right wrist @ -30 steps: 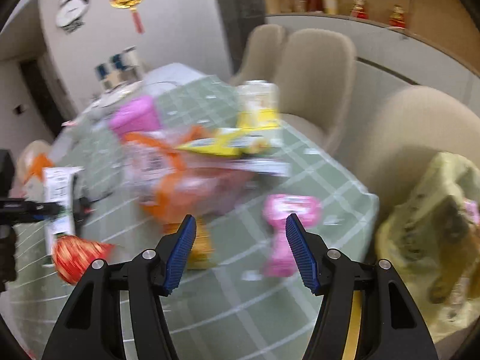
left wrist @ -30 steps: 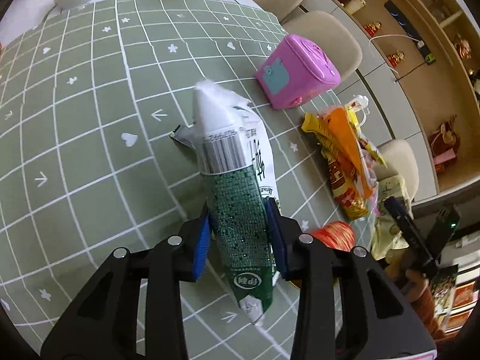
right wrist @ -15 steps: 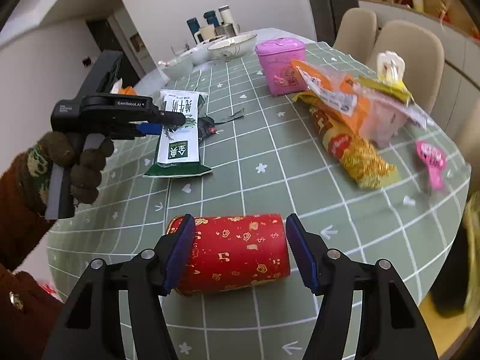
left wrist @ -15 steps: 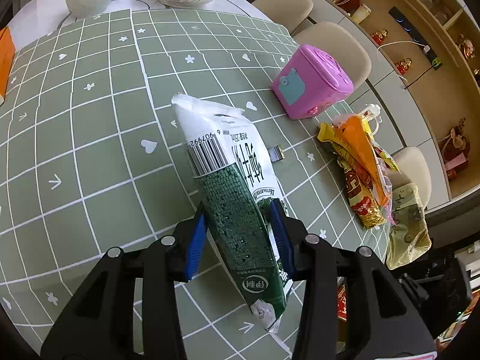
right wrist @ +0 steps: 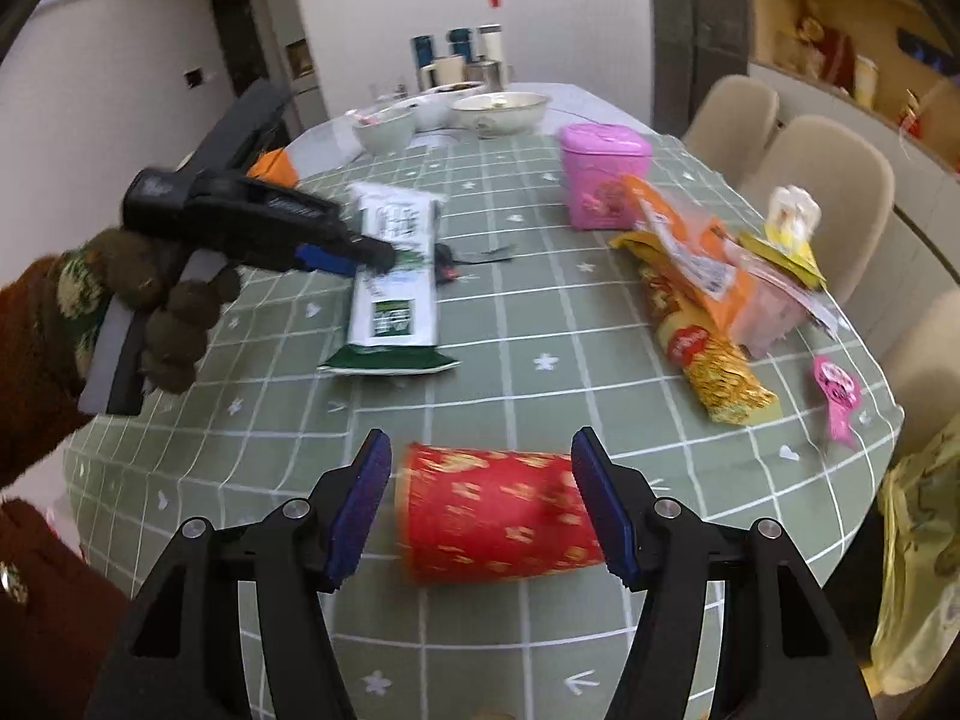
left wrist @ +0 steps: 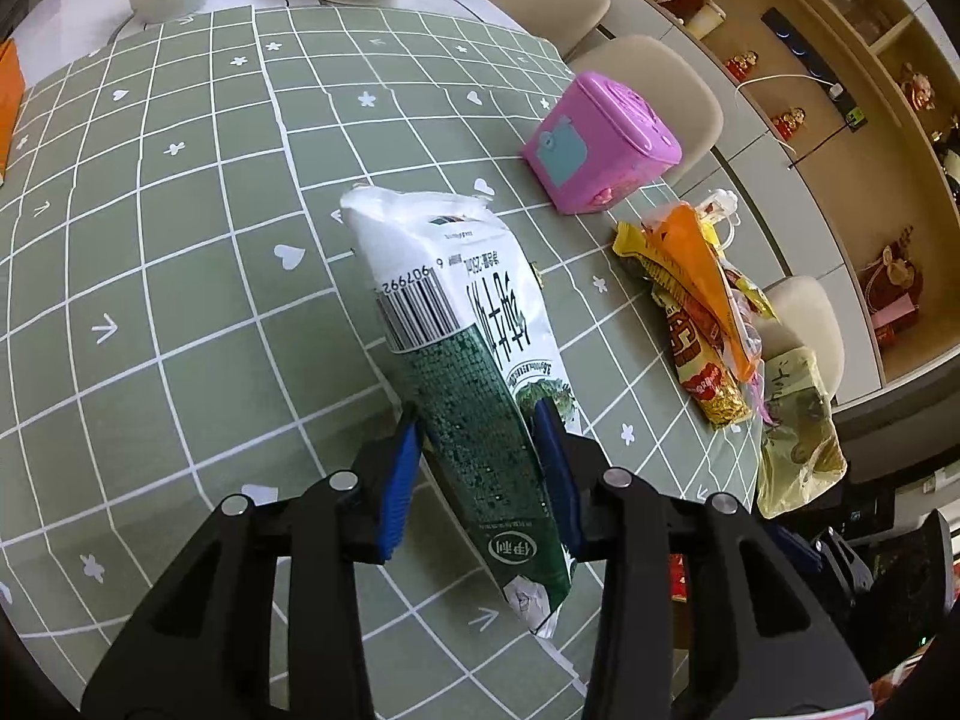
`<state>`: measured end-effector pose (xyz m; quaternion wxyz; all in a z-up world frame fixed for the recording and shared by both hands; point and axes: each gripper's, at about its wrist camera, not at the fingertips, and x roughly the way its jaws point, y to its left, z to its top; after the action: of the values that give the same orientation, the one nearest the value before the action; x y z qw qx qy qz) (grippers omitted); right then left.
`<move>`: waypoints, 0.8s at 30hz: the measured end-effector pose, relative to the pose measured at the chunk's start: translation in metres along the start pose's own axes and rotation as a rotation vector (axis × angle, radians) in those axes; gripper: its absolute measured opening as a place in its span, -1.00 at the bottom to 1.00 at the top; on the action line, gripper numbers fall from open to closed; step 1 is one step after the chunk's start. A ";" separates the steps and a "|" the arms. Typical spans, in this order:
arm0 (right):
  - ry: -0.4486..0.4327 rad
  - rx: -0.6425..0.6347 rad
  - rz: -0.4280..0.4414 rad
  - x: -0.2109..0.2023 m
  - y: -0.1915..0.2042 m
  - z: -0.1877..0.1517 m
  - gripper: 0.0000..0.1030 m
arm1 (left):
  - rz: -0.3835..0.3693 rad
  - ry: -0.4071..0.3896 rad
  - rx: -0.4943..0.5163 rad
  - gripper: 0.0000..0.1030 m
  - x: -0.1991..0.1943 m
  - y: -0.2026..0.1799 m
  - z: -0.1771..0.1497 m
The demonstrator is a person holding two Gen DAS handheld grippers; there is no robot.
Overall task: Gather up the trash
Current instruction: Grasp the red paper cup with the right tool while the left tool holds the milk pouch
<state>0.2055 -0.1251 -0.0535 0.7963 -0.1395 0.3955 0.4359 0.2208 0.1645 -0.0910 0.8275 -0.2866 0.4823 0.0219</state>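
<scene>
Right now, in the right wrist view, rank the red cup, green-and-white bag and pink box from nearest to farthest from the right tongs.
1. Red cup, lying between the right tongs.
2. Green-and-white bag, mid-table, left.
3. Pink box, far side, right.

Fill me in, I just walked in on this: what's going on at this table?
A person with a handheld gripper in each hand is collecting trash from a green checked table. The left gripper is clamped on a green-and-white milk pouch. The right gripper is open, its fingers either side of a red paper cup lying on its side. Snack wrappers lie ungathered.
</scene>
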 end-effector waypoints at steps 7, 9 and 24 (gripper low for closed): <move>0.060 -0.091 -0.188 0.013 0.004 -0.012 0.15 | -0.063 0.059 0.035 -0.31 0.000 -0.007 -0.016; 0.047 -0.035 -0.205 0.008 -0.010 -0.012 0.15 | -0.080 0.073 0.076 -0.30 0.000 -0.015 -0.021; -0.007 0.260 -0.284 -0.021 -0.080 -0.031 -0.68 | -0.010 0.056 0.061 -0.07 0.026 -0.047 -0.024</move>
<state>0.2481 -0.2016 -0.0674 0.8626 -0.0884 0.4219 0.2648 0.2305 0.1068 -0.0993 0.8221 -0.2643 0.5043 -0.0050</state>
